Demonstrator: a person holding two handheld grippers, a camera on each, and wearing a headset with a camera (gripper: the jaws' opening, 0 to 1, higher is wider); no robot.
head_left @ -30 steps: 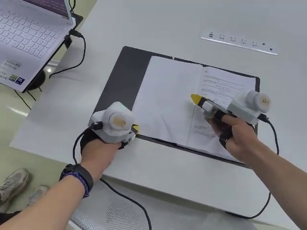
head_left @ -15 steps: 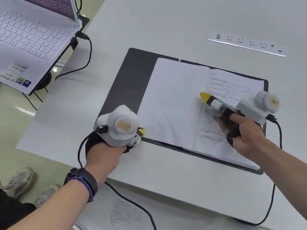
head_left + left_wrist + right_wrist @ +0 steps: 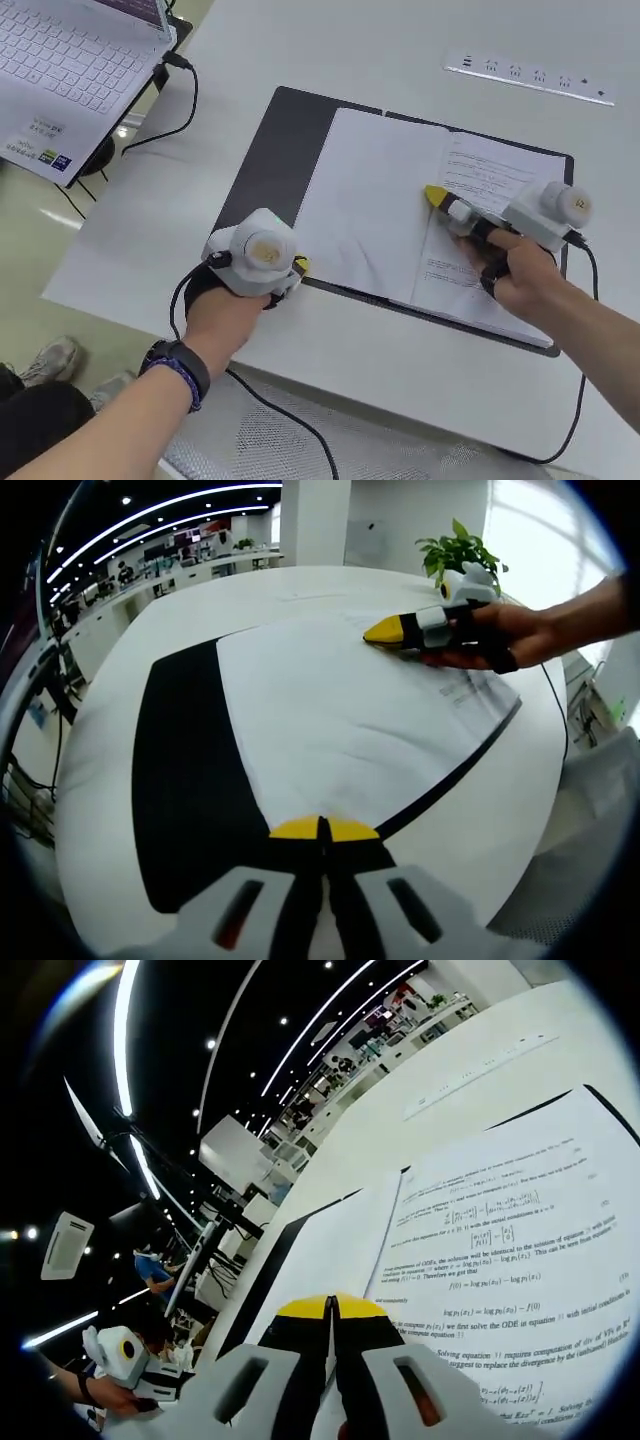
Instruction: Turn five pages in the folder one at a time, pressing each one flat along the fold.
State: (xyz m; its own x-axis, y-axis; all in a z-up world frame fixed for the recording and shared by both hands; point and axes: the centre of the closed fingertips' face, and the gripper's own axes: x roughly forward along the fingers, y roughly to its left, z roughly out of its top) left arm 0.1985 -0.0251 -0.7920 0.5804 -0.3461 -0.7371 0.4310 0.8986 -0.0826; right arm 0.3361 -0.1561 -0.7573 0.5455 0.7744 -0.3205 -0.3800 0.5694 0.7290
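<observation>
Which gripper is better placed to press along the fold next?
Right, probably. The right gripper rests shut on the printed page with its tips at the fold; the left gripper sits shut at the near edge of the folder, well off the fold.

R gripper (image 3: 331,1310) fingers (image 3: 298,1320) together, tips at fold (image 3: 385,1230) by printed pg (image 3: 500,1250)

One folder (image 3: 270,160) lies mid-frame, one laptop (image 3: 70,70) upper left, one power strip (image 3: 530,77) upper right. Two grippers: left gripper (image 3: 298,266) lower left, right gripper (image 3: 434,195) at right. Two shoes (image 3: 48,362) sit at the lower left.
</observation>
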